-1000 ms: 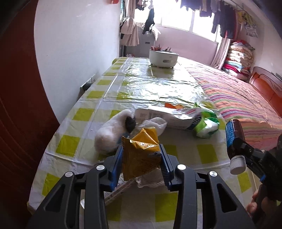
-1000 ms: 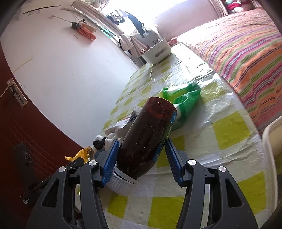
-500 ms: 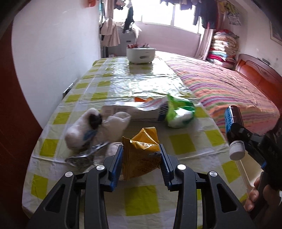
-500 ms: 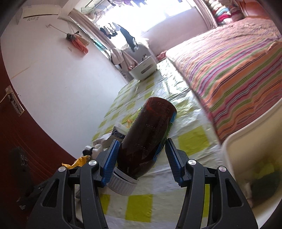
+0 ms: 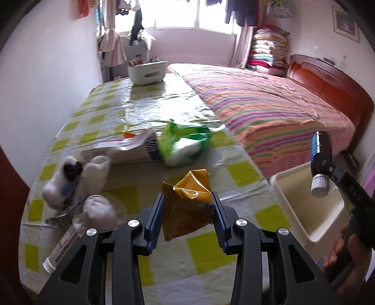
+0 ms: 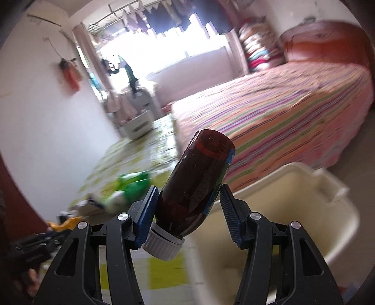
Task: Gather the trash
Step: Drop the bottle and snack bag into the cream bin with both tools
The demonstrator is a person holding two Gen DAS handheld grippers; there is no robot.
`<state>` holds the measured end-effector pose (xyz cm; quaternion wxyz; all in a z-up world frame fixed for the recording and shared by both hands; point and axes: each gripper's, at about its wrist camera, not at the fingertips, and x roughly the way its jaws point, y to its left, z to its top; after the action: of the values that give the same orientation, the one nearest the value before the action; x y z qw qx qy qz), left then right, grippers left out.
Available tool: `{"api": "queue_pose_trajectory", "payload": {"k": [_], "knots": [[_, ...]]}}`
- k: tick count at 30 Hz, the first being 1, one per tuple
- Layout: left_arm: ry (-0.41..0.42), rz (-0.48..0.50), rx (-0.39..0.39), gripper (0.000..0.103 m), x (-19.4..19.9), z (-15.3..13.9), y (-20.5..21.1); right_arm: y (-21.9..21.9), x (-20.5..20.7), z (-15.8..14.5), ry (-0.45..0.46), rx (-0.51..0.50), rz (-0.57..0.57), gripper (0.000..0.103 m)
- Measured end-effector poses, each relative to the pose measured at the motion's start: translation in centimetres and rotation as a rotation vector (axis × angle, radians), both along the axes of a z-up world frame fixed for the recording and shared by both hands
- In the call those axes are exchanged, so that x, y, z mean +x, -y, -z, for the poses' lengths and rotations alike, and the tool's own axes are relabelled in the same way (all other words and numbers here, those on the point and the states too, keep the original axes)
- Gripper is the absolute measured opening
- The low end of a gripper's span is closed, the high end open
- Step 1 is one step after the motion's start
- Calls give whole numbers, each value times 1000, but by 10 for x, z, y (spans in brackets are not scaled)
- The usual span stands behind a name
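Left gripper [image 5: 187, 218] clamps yellow snack wrapper [image 5: 187, 206]; right gripper [image 6: 187, 211] clamps brown bottle [image 6: 194, 185], cream bin [image 6: 293, 211] just ahead-right. Risk: bottle gripped skewed, may slip early onto bin rim.

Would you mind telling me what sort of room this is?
Most likely a lived-in bedroom: a bed with a striped cover, a stack of folded quilts beside it, and laundry hanging at the window.

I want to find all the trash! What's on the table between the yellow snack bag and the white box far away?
In the left wrist view, a green-and-white packet lies between the yellow snack bag and the white box; beyond it, only bare shiny tablecloth.
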<state>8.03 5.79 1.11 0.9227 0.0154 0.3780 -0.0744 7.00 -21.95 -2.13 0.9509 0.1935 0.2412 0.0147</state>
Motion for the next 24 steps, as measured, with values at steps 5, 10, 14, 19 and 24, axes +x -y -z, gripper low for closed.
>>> {"api": "queue_pose_trajectory", "payload": {"k": [5,10,14,19,24], "knots": [[-1,45,12,38,0,-2,24,23,-9,3,-13,-16,86,54],[3,93,24,38,-1,-6,48,37,-11,6,-28,37,131,73],[6,138,29,38,-3,-9,71,44,-21,-2,22,61,170,75],[1,201,38,38,-6,-10,99,71,-42,-7,107,157,235,76],[-11,256,37,38,-5,-10,129,91,-60,-9,177,215,302,78]]}}
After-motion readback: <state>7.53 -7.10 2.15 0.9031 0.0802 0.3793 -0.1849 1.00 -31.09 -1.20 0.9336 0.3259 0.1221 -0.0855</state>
